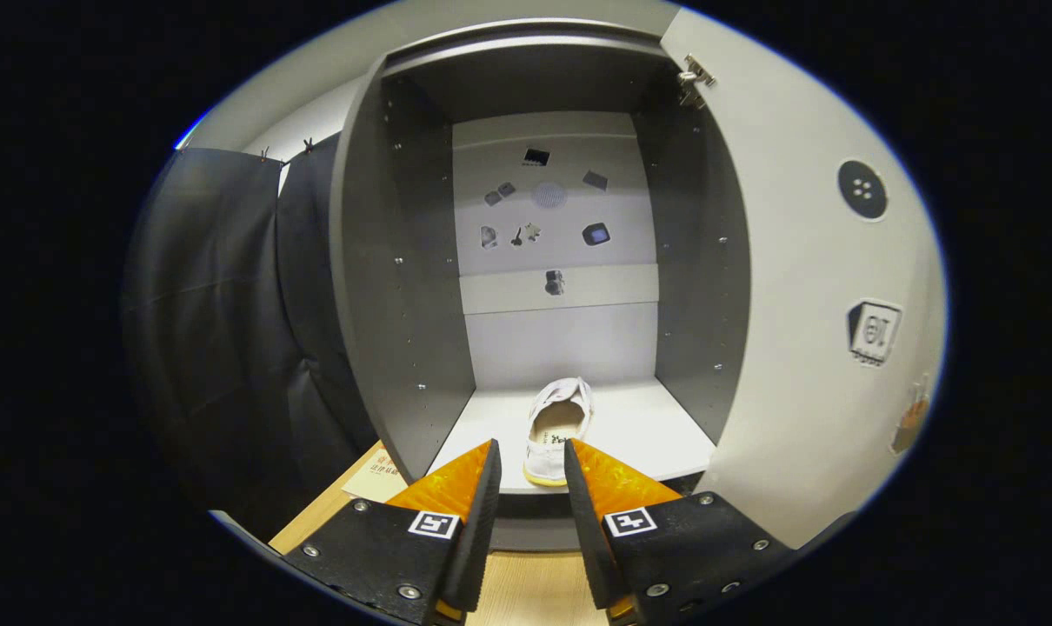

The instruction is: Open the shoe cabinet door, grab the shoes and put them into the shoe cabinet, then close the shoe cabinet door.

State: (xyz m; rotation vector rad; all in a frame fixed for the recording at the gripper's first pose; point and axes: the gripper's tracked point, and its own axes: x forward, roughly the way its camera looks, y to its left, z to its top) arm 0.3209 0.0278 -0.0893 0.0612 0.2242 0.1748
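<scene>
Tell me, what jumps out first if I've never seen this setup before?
A single white shoe stands on the floor of the open shoe cabinet, heel toward the gripper. The gripper's fingers are apart, just short of the heel. The cabinet door is swung wide to the right.

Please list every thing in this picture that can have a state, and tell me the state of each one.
shoe cabinet door: swung open to the right of the cabinet.
shoe cabinet: open, with one shoe on its bottom shelf.
shoe: lying upright on the shelf, heel toward the gripper, just ahead of the fingers, touched by neither.
gripper: open, holding nothing, in front of the shelf edge.
</scene>
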